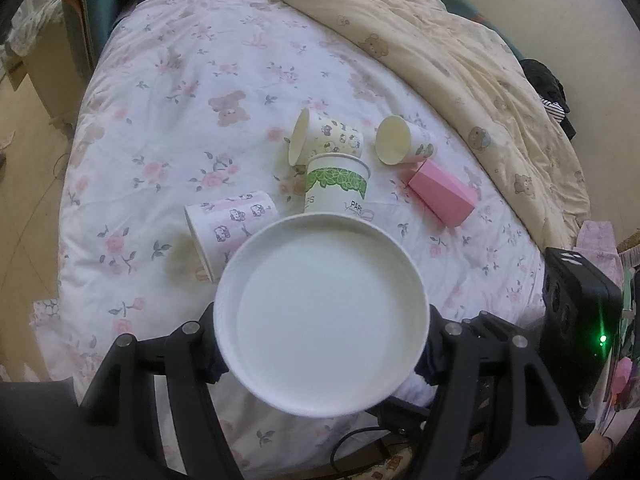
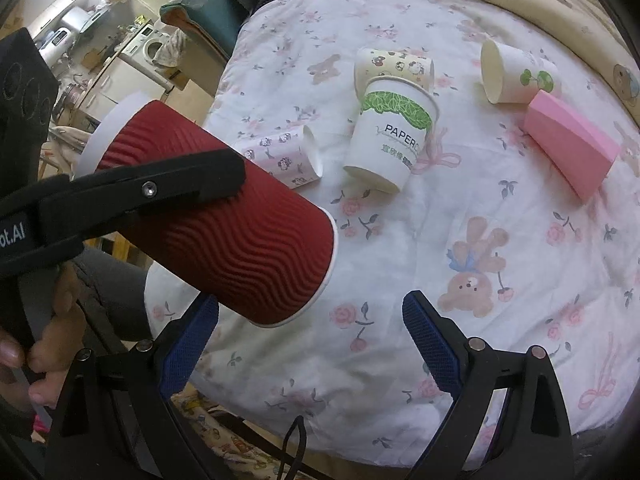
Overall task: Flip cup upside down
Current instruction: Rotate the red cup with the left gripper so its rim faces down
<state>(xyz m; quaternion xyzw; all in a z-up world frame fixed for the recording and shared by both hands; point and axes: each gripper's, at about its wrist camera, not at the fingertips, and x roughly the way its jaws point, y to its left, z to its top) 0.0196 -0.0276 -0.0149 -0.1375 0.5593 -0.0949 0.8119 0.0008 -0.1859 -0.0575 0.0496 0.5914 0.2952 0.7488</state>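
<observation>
left tool point(image 2: 188, 190) clamped around red cup point(image 2: 224, 236)

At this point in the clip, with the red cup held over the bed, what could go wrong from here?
1. The left gripper clamps the red cup on its ribbed side, tilted in mid-air; too hard a squeeze could dent the paper wall, too light a one could let it slip.
2. The quilt is soft, so a cup set mouth-down may tip.
3. The green-leaf cup and kitty cup lie close; lowering there could knock them.
</observation>
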